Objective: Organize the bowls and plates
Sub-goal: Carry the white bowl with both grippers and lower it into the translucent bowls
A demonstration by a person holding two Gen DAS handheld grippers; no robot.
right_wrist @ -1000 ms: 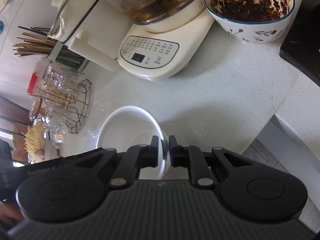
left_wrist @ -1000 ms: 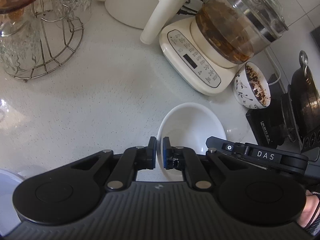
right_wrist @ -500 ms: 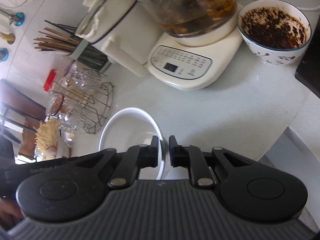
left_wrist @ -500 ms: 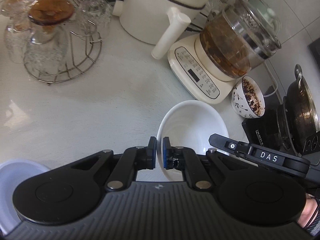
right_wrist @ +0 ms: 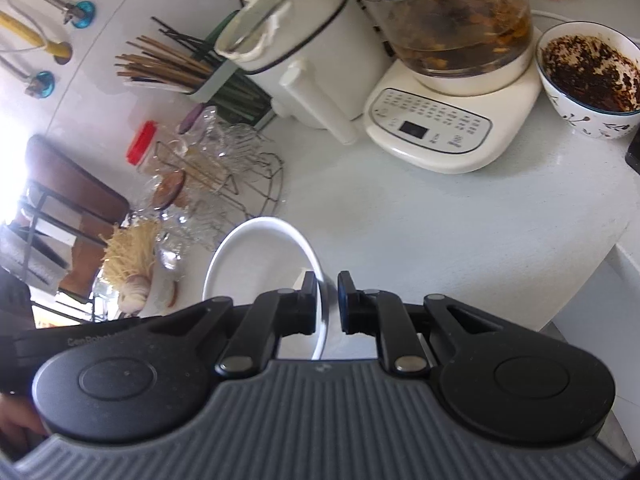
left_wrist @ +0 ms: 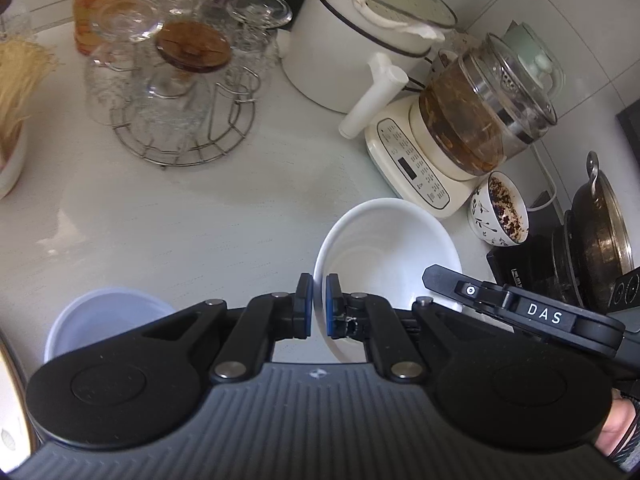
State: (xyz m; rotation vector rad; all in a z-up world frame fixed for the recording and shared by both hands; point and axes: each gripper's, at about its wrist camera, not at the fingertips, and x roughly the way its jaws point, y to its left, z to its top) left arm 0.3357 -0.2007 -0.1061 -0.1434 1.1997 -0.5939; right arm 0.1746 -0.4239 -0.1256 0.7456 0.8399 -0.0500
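A white bowl (left_wrist: 384, 248) is held above the counter between both grippers. My left gripper (left_wrist: 319, 306) is shut on its left rim. In the right wrist view the same bowl (right_wrist: 260, 264) has its right rim between the pads of my right gripper (right_wrist: 326, 302), whose jaws stand slightly apart around the rim. The right gripper's black body (left_wrist: 520, 312) shows at the bowl's far side in the left wrist view. A pale blue bowl (left_wrist: 104, 320) sits on the counter at the lower left, below my left gripper.
A wire rack of glasses (left_wrist: 176, 92), a white pot (left_wrist: 360, 36), a glass kettle on a cream base (left_wrist: 472, 120), a patterned bowl of dark food (left_wrist: 500, 216) and a black stove with a pan (left_wrist: 592, 248) ring the white counter (left_wrist: 180, 220). The counter edge (right_wrist: 592, 264) is at right.
Both grippers have lifted and pulled back with the white bowl, so more of the counter shows. The pale blue bowl has come into view. The right gripper's jaws have widened slightly.
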